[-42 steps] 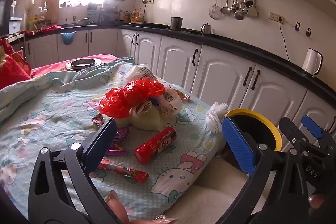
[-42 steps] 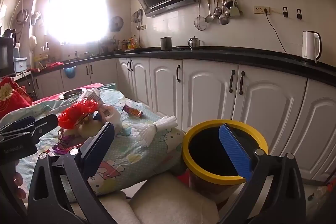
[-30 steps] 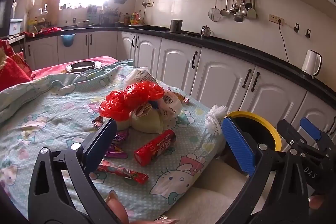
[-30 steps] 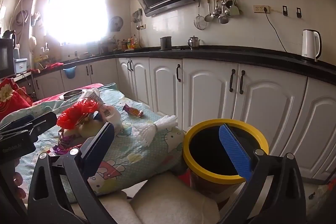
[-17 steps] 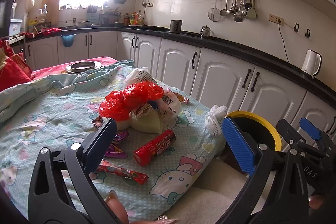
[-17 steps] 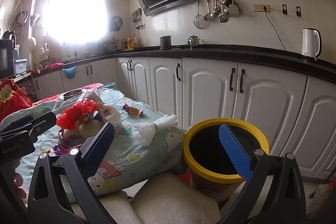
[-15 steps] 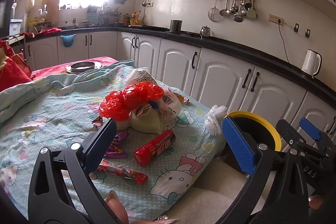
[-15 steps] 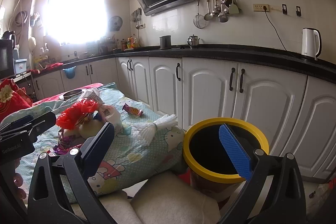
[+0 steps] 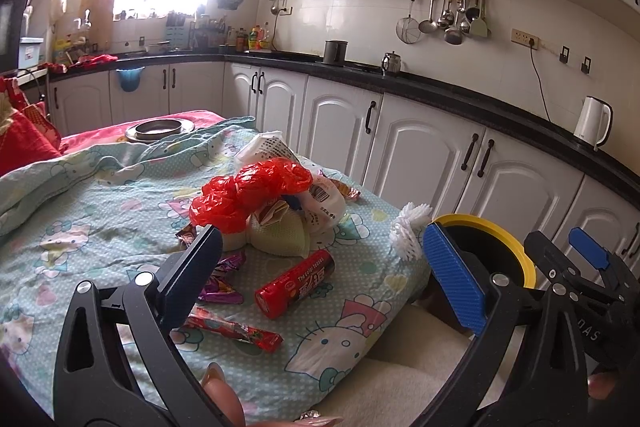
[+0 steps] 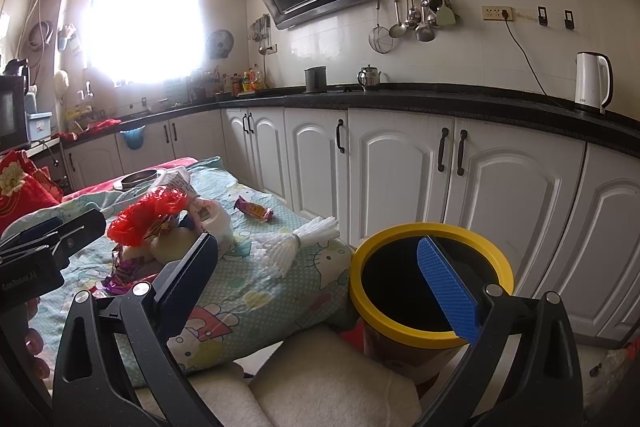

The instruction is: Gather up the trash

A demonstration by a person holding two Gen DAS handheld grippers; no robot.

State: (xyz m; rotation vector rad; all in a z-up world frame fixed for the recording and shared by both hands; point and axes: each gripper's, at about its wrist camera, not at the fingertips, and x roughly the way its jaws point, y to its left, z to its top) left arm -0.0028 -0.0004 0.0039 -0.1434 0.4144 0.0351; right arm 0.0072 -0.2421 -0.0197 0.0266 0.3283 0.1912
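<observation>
Trash lies heaped on the cloth-covered worktop before us; our left gripper and right gripper both gape empty near the yellow-rimmed bin.

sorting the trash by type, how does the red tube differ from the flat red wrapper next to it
The red tube is round and full-bodied; the red wrapper lies flat and crinkled. The tube is thick and carries bold white lettering; the wrapper is a thin strip with small mixed print. The tube lies nearer the yellow-rimmed bin; the wrapper lies nearer the camera. Both are red, lie on the cartoon-cat cloth, and sit untouched.
</observation>
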